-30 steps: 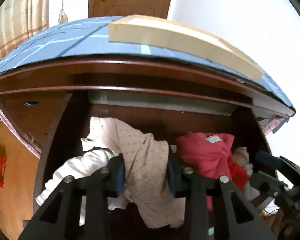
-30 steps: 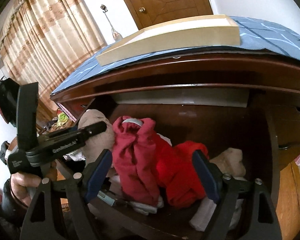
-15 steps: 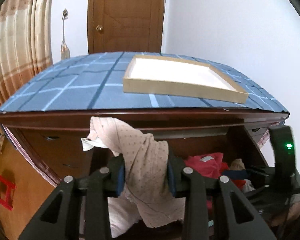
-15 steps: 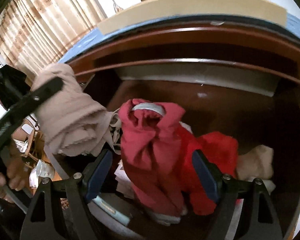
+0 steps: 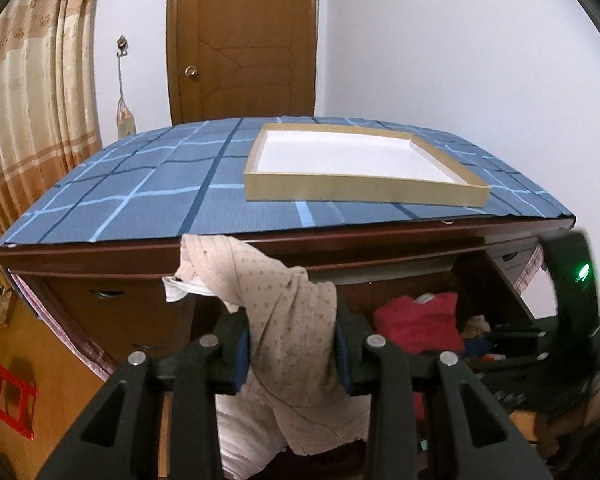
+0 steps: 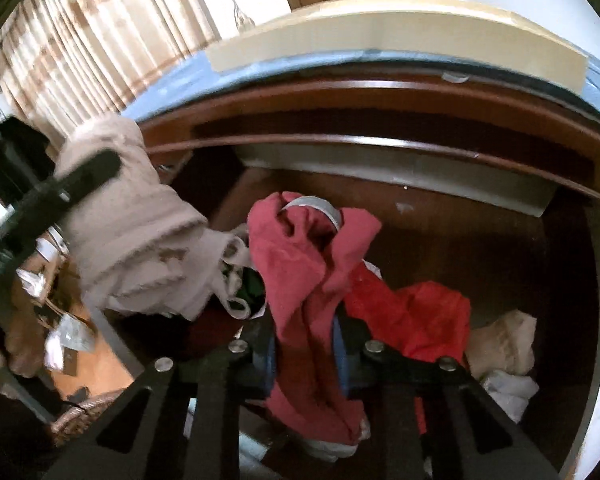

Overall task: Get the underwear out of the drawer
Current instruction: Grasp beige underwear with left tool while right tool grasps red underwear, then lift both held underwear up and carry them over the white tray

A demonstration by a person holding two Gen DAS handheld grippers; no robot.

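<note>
My left gripper point(image 5: 292, 344) is shut on beige dotted underwear point(image 5: 276, 300), which hangs above the open wooden drawer point(image 5: 500, 280). The same beige piece point(image 6: 132, 240) shows at the left of the right wrist view. Inside the drawer my right gripper point(image 6: 304, 352) is closing its jaws, and its blue pads press on dark red underwear point(image 6: 300, 264) with a grey waistband. A bright red garment point(image 6: 420, 316) lies just to its right on the drawer floor point(image 6: 480, 248).
A shallow cardboard tray point(image 5: 364, 188) lies on the blue checked cloth point(image 5: 140, 200) that covers the dresser top. Cream point(image 6: 504, 340) and white point(image 6: 508, 392) garments sit in the drawer's right corner. A wooden door point(image 5: 240, 40) and curtains point(image 5: 32, 100) stand behind.
My left gripper rose with the beige underwear, lifting it clear of the drawer. The right gripper moved onto the dark red underwear and its wide jaws closed on it.
</note>
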